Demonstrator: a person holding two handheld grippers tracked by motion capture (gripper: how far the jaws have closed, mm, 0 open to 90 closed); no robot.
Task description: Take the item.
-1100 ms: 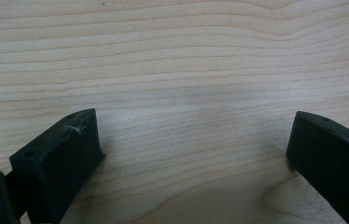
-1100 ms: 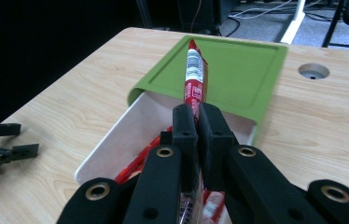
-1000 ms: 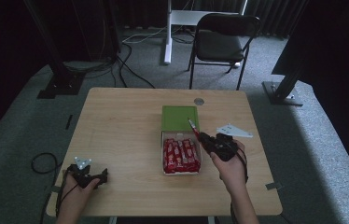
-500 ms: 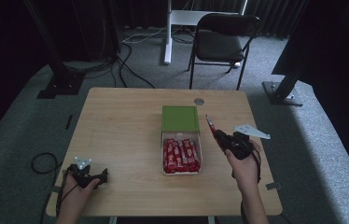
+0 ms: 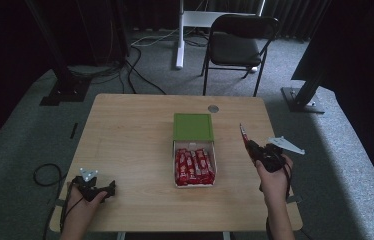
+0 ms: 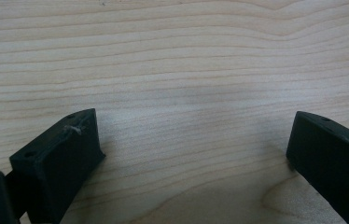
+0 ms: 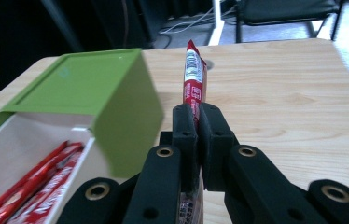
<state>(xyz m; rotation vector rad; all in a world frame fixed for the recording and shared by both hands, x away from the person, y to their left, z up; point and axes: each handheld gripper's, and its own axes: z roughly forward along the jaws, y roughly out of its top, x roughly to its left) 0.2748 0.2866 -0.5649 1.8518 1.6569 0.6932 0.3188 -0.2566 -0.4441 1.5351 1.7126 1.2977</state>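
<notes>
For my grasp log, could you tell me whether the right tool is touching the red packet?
Touching. In the right gripper view, the right tool has its jaws pressed shut on the red packet.

My left gripper (image 5: 96,190) is black, topped by a grey three-cornered plate, with a dark cable looping off the table's near-left edge. My right gripper (image 7: 196,122) has blocky matte-black jaws on linked arms set with brass-ringed pivot holes. Forearms bare.

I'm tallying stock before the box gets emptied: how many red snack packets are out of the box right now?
1. The red packet is clamped in the right gripper, held above the table right of the box. The other packets lie inside the box; they overlap, so some may be hidden.
</notes>
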